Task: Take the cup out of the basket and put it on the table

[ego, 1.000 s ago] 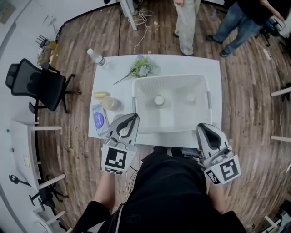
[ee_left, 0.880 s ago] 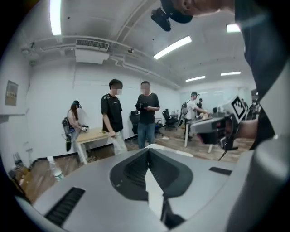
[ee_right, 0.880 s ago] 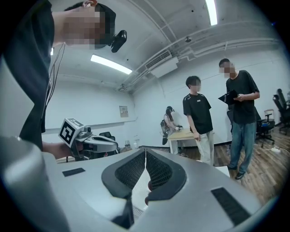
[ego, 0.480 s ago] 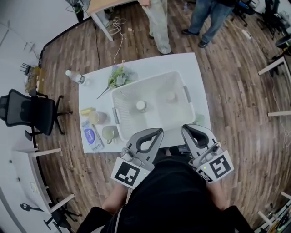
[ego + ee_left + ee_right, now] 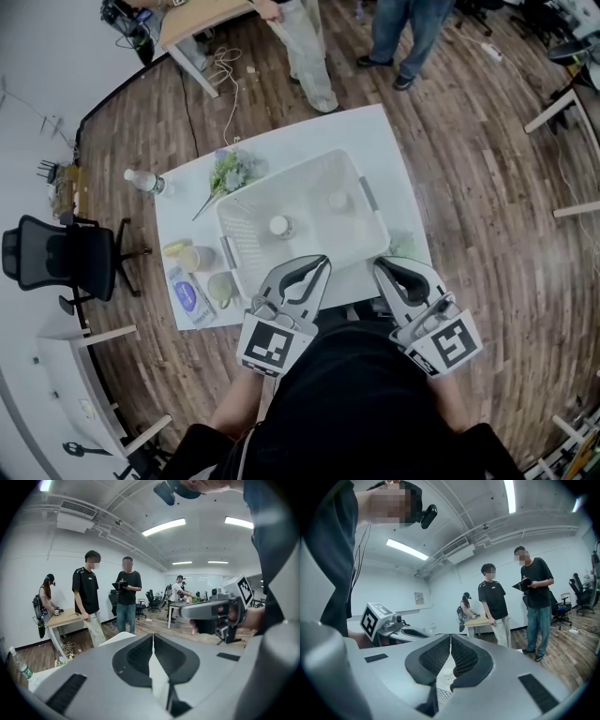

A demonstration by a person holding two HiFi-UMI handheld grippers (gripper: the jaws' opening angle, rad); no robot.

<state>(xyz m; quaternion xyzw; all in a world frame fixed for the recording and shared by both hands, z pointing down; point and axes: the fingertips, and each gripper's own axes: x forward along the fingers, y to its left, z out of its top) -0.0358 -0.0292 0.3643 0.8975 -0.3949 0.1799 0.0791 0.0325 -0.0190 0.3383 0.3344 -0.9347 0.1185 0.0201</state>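
The cup [image 5: 278, 226] stands inside the white basket [image 5: 246, 246] on the worktop [image 5: 380, 141], with another round container [image 5: 338, 201] at its 2 o'clock. Your left claw [image 5: 322, 263] and right claw [image 5: 379, 266] are both closed on nothing, near the basket's 6 o'clock rim.

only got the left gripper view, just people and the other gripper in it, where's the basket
Observer: The white plastic mesh basket sits on the white table, just ahead of the left gripper.
Operator: any cups in it
Observer: Two. A small pale cup stands near the middle, and a second pale cup stands farther right.
Operator: is the right gripper open
Observer: No. The right gripper has its fingers together, with nothing between them.
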